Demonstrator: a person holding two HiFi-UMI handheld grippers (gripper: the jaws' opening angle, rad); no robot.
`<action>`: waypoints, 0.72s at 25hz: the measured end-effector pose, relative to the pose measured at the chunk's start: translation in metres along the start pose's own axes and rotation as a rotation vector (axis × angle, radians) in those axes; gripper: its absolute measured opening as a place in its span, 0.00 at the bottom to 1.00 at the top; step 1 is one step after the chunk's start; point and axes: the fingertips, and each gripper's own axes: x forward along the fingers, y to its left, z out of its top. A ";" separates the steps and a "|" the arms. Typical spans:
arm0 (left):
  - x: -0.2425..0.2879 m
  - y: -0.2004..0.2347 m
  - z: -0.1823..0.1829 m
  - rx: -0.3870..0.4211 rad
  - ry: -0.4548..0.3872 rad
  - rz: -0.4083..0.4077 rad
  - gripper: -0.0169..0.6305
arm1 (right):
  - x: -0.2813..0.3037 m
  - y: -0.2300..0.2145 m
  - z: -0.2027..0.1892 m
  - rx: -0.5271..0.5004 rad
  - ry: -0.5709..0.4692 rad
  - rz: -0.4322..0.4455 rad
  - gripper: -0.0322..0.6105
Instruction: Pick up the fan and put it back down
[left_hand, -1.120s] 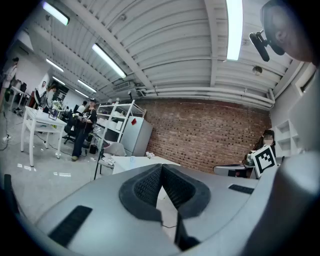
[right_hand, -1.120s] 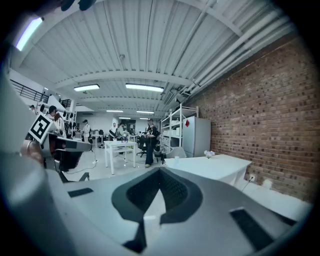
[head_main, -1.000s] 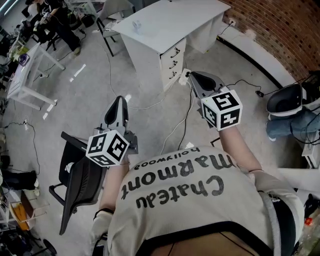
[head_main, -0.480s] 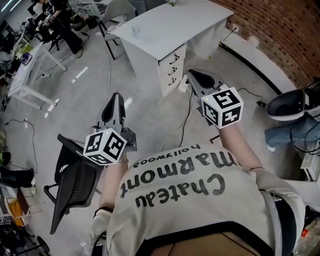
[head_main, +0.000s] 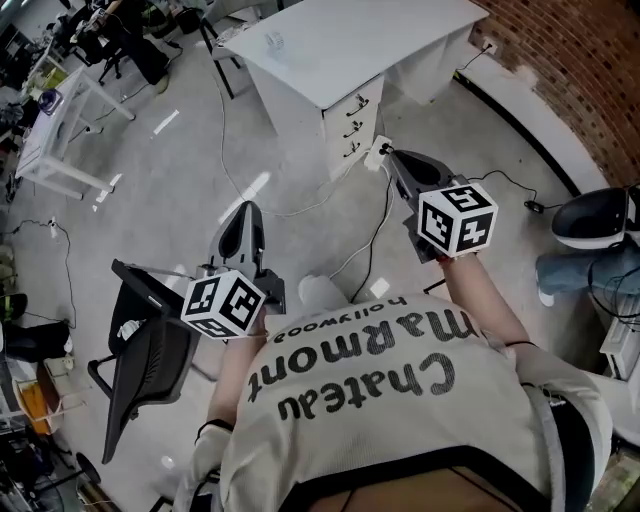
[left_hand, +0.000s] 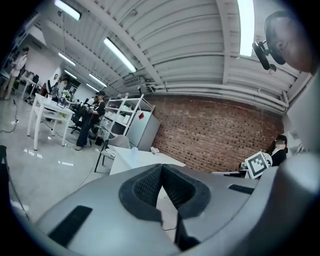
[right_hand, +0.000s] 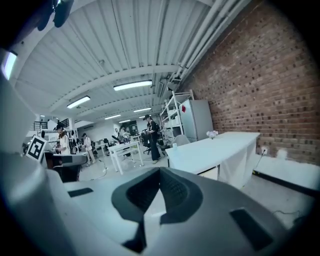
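No fan shows in any view. My left gripper (head_main: 248, 208) is held out over the grey floor at the lower left of the head view, its jaws shut with nothing between them. In the left gripper view, my left gripper (left_hand: 161, 166) has its dark ribbed pads meeting at the tip. My right gripper (head_main: 393, 157) reaches further ahead, near the drawer unit (head_main: 350, 125) of a white desk (head_main: 330, 40). It is shut and empty too, as my right gripper (right_hand: 160, 170) shows in its own view.
A black office chair (head_main: 150, 360) stands close on my left. Cables (head_main: 370, 230) trail across the floor from a power strip (head_main: 378, 152) by the desk. A brick wall (head_main: 580, 70) runs along the right, where a person's legs (head_main: 570, 265) show. White tables (head_main: 60, 130) and people stand far left.
Both grippers have sunk a little and shifted slightly right in the head view. Their jaws have stayed shut and empty.
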 end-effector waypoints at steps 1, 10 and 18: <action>0.008 0.005 0.000 -0.002 0.006 -0.002 0.03 | 0.008 -0.002 -0.001 0.009 0.007 0.001 0.06; 0.098 0.044 0.025 -0.012 0.032 -0.098 0.03 | 0.088 -0.023 0.021 0.017 0.043 -0.052 0.06; 0.171 0.088 0.072 -0.005 0.028 -0.182 0.03 | 0.153 -0.028 0.060 0.052 0.022 -0.111 0.06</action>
